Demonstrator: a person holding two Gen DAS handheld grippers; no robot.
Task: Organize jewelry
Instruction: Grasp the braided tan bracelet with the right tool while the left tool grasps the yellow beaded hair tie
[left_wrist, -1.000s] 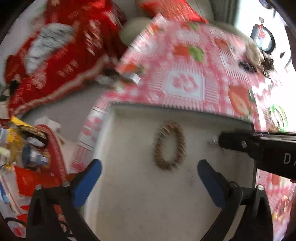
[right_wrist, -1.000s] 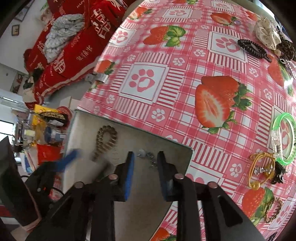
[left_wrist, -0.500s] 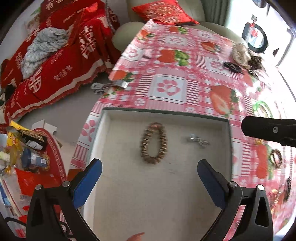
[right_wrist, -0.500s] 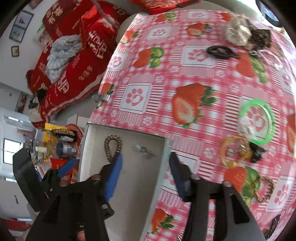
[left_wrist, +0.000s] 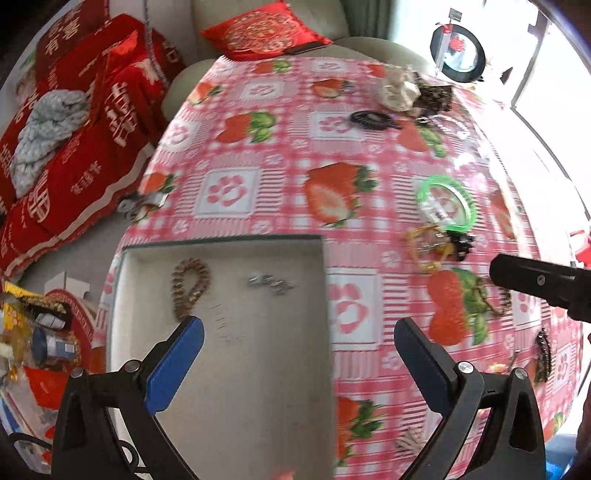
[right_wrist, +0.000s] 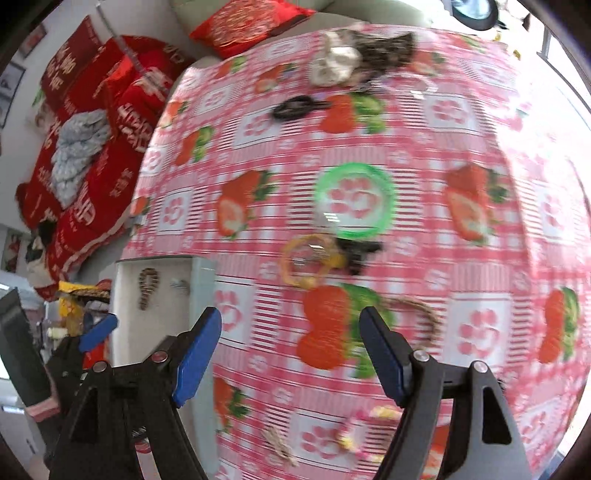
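Where right view blurs, left view shows tray chain sharply.

Strawberry-print tablecloth under grey tray, green bangle, scattered jewelry.

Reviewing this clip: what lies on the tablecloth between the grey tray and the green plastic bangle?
Only bare strawberry-print cloth lies between the grey tray and the green plastic bangle in the left wrist view; the yellow ring sits below that stretch.
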